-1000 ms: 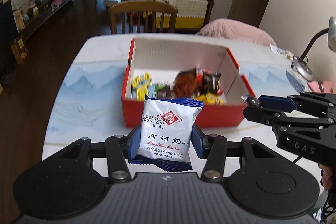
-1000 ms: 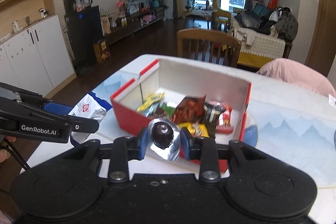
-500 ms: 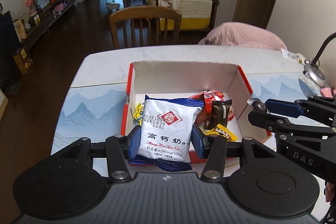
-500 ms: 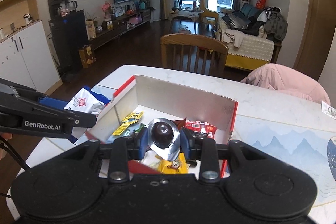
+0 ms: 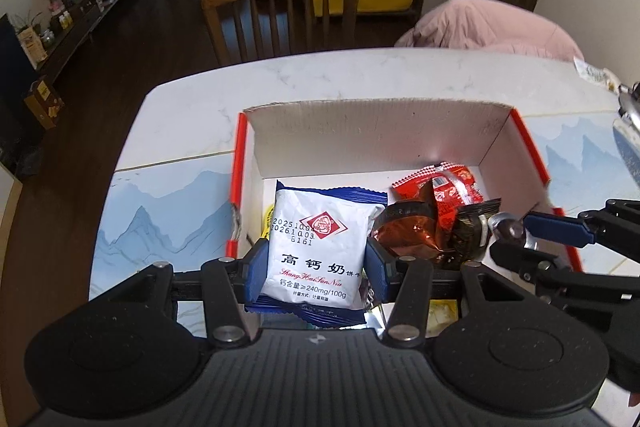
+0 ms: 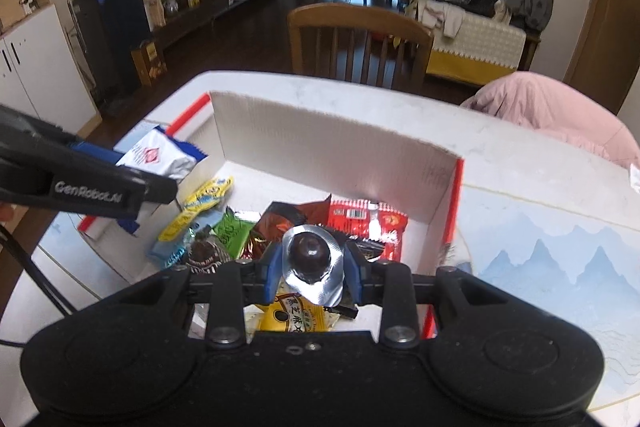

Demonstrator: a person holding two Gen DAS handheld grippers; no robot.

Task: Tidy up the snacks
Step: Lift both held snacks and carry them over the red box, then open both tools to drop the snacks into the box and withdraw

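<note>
1. The white table (image 5: pixel 192 95) carries a blue mountain-print mat (image 5: pixel 160 211) and, on it, the red box (image 5: pixel 236 163) with white inner walls.
2. Loose snacks lie on the box floor: a red packet (image 6: pixel 368 219), a yellow packet (image 6: pixel 208 195), a green one (image 6: pixel 230 231).
3. My left claw (image 5: pixel 316 263) is clamped on a white biscuit packet (image 5: pixel 316 247), held upright over the box's left side.
4. My right claw (image 6: pixel 312 267) grips a foil-wrapped chocolate (image 6: pixel 310 251) above the snacks in the box.
</note>
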